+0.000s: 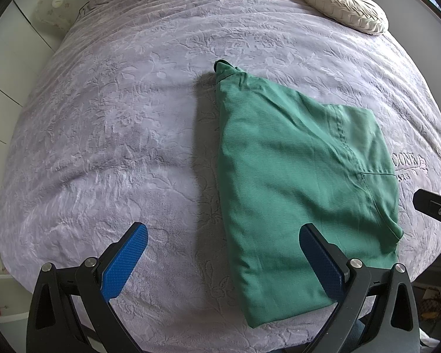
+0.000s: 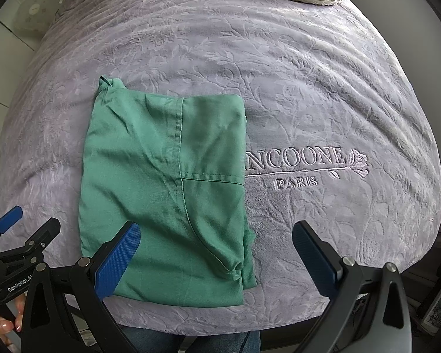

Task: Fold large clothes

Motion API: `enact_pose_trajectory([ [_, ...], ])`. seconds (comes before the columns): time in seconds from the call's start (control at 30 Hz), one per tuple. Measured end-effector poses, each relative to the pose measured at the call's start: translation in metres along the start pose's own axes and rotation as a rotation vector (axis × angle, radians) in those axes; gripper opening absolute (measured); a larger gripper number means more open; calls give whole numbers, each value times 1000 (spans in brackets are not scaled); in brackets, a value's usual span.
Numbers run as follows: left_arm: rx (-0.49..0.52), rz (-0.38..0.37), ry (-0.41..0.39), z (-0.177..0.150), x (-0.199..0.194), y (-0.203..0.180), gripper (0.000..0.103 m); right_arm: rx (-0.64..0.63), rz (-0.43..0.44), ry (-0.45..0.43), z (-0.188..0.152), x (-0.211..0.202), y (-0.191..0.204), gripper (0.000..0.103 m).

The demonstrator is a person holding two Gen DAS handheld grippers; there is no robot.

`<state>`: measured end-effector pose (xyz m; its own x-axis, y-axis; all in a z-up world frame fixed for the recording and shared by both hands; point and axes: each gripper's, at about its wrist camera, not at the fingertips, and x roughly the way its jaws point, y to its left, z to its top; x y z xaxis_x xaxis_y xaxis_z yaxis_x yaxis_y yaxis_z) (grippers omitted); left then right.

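Folded green garment (image 1: 294, 176) lies under left gripper's (image 1: 223, 261) right finger, right gripper's (image 2: 216, 257) left finger; both fingers wide, empty. Bedspread (image 2: 338, 103) reads "NCOONE PARIS".

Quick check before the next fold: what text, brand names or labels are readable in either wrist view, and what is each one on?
"NCOONE" over "PARIS": embroidered on the purple bedspread; the green garment hides the first letters.
"GenRobot.A": printed on the left gripper body, cut off behind the right gripper.
"OONE" and "ARIS": the same embroidery in the left wrist view, faint.
Book or box cover at the right wrist view's lower right edge: too blurred to read.
Green garment: no readable label.
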<state>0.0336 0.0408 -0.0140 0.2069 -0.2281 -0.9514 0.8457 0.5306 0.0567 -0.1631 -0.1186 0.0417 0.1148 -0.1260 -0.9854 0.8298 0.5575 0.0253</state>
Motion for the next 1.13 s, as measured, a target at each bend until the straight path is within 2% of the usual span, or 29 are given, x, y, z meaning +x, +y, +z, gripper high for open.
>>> enact_pose_trajectory([
  [0.63, 5, 3, 11, 1, 4, 4, 103, 1, -1, 0, -1, 0, 3, 103],
  [1.13, 25, 2, -11, 4, 0, 1, 103, -12, 1, 9, 2, 4, 6, 103],
])
